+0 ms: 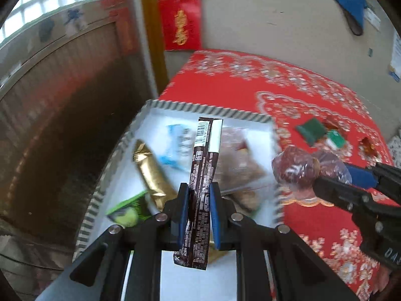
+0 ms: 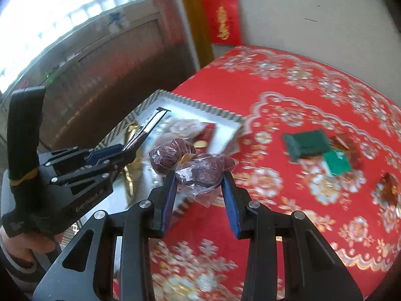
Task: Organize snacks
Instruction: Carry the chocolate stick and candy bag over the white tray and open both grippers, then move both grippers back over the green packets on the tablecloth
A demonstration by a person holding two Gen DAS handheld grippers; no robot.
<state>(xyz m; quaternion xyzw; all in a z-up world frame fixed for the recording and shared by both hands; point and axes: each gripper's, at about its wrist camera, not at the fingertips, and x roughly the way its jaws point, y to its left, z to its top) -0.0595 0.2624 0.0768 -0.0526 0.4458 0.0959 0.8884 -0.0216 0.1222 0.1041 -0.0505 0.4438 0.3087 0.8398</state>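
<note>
My left gripper (image 1: pixel 199 193) is shut on a long brown snack bar wrapper (image 1: pixel 203 175), held upright above the white tray (image 1: pixel 200 107) with a striped rim. It also shows in the right wrist view (image 2: pixel 125 150). My right gripper (image 2: pixel 199 175) is shut on a clear packet of red dates (image 2: pixel 198 168), held over the tray's right edge (image 2: pixel 225 118); the dates show in the left wrist view (image 1: pixel 298 168). The tray holds a gold packet (image 1: pixel 150 173), a blue-white packet (image 1: pixel 175 145), a green packet (image 1: pixel 127 210) and a brownish bag (image 1: pixel 240 160).
The table has a red patterned cloth (image 2: pixel 313 200). On it, right of the tray, lie a dark green packet (image 2: pixel 305 144), a lighter green packet (image 2: pixel 337 163) and small red-brown wrapped sweets (image 2: pixel 391 188). A wall with red posters (image 1: pixel 180 22) stands behind; dark panelling is on the left.
</note>
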